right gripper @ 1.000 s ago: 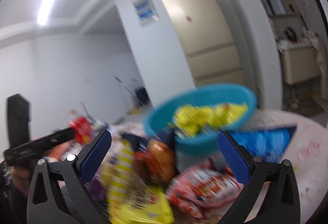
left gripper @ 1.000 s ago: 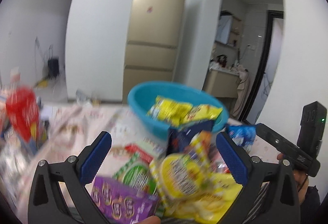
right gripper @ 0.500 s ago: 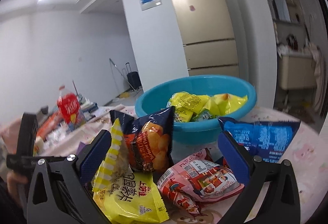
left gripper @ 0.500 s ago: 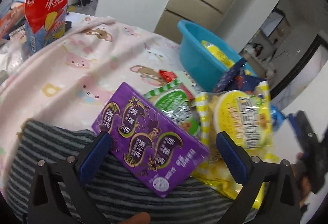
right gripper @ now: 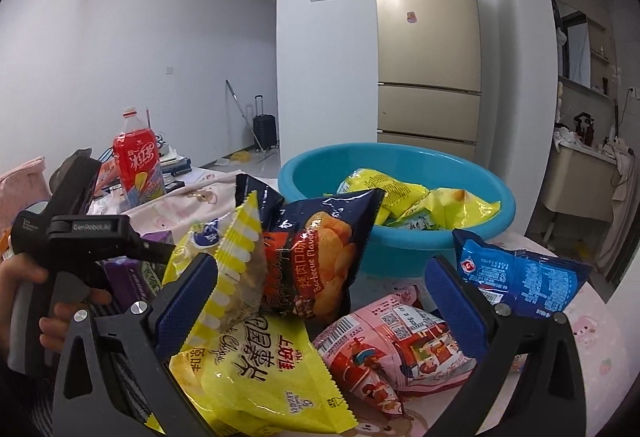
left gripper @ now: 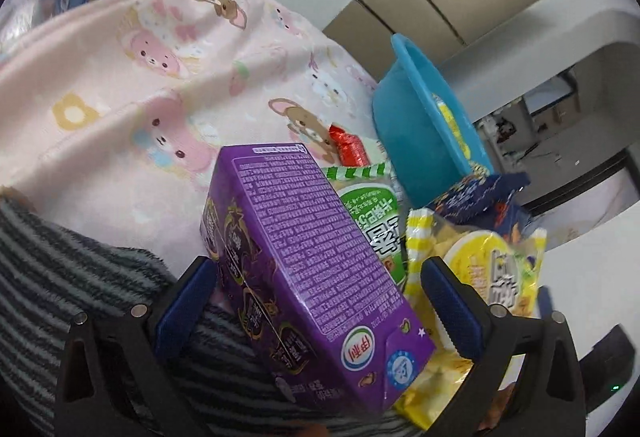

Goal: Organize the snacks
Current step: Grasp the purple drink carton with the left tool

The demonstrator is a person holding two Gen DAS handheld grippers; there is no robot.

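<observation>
The left gripper (left gripper: 320, 301) has its blue-padded fingers (left gripper: 186, 303) spread wide on either side of a purple drink carton (left gripper: 304, 269), which lies tilted between them; whether the pads touch it cannot be told. The carton rests partly on a grey striped cloth (left gripper: 60, 277) and against a green-striped snack packet (left gripper: 372, 213). Beside that sits a yellow-striped packet (left gripper: 492, 269).

The right gripper (right gripper: 320, 305) is likewise released, fingers (right gripper: 456, 301) apart and grasping nothing, above a heap of snacks on the worktop (right gripper: 592, 333) with its pink cartoon cloth: a yellow chips bag (right gripper: 264, 373), a dark barbecue chips bag (right gripper: 320, 249), a pink packet (right gripper: 400, 353) and a blue packet (right gripper: 520, 277). Behind them a blue basin (right gripper: 400, 237) holds yellow packets (right gripper: 452, 205). A red iced-tea bottle (right gripper: 138, 161) stands far left.
</observation>
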